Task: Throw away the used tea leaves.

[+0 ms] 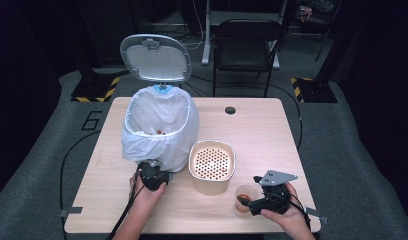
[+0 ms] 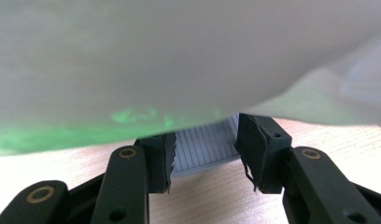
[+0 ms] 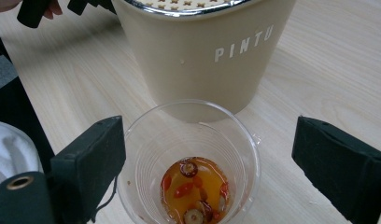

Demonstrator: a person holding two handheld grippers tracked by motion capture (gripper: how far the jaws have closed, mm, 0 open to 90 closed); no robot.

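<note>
Bench [image 1: 272, 125]: light wood, round dark cable hole [image 1: 230, 110] near its far edge. Black folding chair [image 1: 244, 47] stands on the floor beyond the bench's far edge. Yellow-black hazard-striped floor plates [image 1: 96, 90] lie off the bench's far corners. White numeral "6" [image 1: 92, 120] is marked on the grey floor beside the bench's left edge.

High view: overhead, looking forward, whole table [image 1: 262, 125]. Gripper views: close, low; right one shares the beige container [image 3: 202, 51] [image 1: 212, 167].
</note>
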